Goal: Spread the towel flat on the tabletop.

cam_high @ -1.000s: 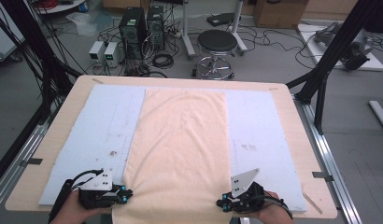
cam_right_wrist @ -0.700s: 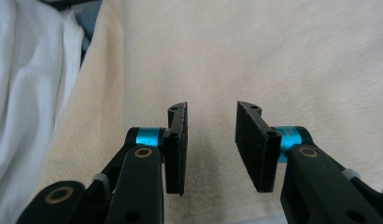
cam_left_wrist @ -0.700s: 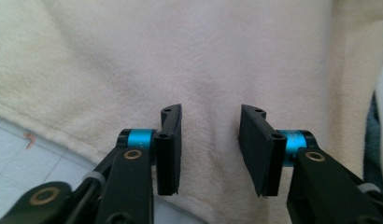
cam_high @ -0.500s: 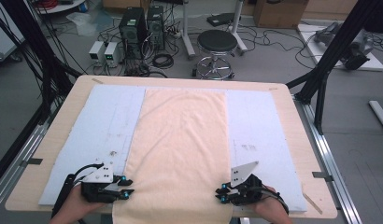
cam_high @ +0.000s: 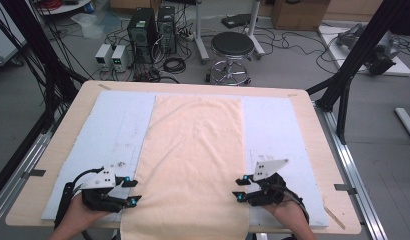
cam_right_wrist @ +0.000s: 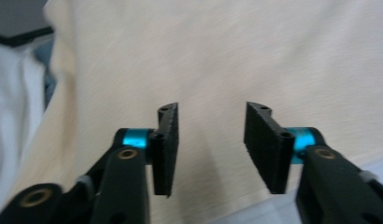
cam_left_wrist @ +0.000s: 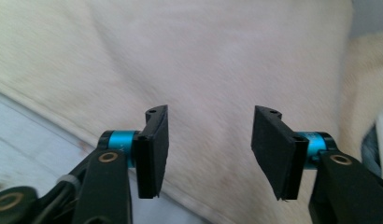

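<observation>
Table (cam_high: 313,130), flat cloth (cam_high: 193,150), parted fingers (cam_left_wrist: 152,149).

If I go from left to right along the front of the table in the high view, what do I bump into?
Left tool → cream cloth → right tool, all lying over the pale blue mat.

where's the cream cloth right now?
High view: the cream cloth lies flat down the middle of the pale blue mat, near edge overhanging the table, between both grippers.
</observation>
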Tool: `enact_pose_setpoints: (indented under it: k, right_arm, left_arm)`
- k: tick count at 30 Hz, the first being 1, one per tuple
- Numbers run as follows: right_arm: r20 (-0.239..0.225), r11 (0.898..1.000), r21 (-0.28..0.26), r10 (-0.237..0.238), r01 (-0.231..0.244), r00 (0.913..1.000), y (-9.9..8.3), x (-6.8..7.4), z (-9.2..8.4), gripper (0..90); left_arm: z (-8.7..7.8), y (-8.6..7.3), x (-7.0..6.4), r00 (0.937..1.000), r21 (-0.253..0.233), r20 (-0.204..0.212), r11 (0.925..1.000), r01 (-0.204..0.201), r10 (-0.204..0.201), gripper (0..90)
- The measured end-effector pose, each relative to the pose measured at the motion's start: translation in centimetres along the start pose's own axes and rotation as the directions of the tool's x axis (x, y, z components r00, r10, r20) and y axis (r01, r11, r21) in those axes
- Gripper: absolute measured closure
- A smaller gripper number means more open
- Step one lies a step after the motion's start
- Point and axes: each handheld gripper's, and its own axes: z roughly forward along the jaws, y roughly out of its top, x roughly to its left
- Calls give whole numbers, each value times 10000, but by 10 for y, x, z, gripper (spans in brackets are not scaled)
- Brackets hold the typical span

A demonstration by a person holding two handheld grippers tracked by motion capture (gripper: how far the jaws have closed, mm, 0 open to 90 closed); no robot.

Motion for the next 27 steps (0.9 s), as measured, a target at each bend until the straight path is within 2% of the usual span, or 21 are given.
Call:
enact_pose_setpoints:
  k: [1,3,7,9,13,16,21,27]
  right_arm:
    - [306,9997,-195,158,-152,9994,3,-5,-2,412]
    - [652,9994,-276,227,-209,9976,8,-11,-4,374]
    - [958,9986,-484,237,-192,9951,21,-23,-5,319]
    - [1074,9981,-560,302,-243,9938,27,-30,-4,290]
    - [1317,9980,-574,340,-267,9907,37,-42,0,242]
    - [1330,9967,-759,395,-295,9903,44,-50,3,214]
    - [1192,9956,-826,550,-453,9913,52,-60,9,197]
    - [1144,9974,-682,290,-213,9930,59,-63,13,197]
  left_arm:
    - [0,2,2,10000,-80,-54,10000,11,-12,435]
    - [1,8,8,9996,-250,-246,9996,125,-131,400]
    - [4,17,19,9987,-450,-295,9982,398,-411,346]
    - [5,21,24,9982,-480,-268,9974,531,-544,350]
    - [6,29,34,9963,-549,-536,9964,648,-678,310]
    - [7,33,41,9936,-886,-684,9925,840,-902,291]
    - [9,40,48,9906,-760,-899,9924,967,-1034,275]
    - [11,49,52,9910,-650,-945,9939,892,-952,278]
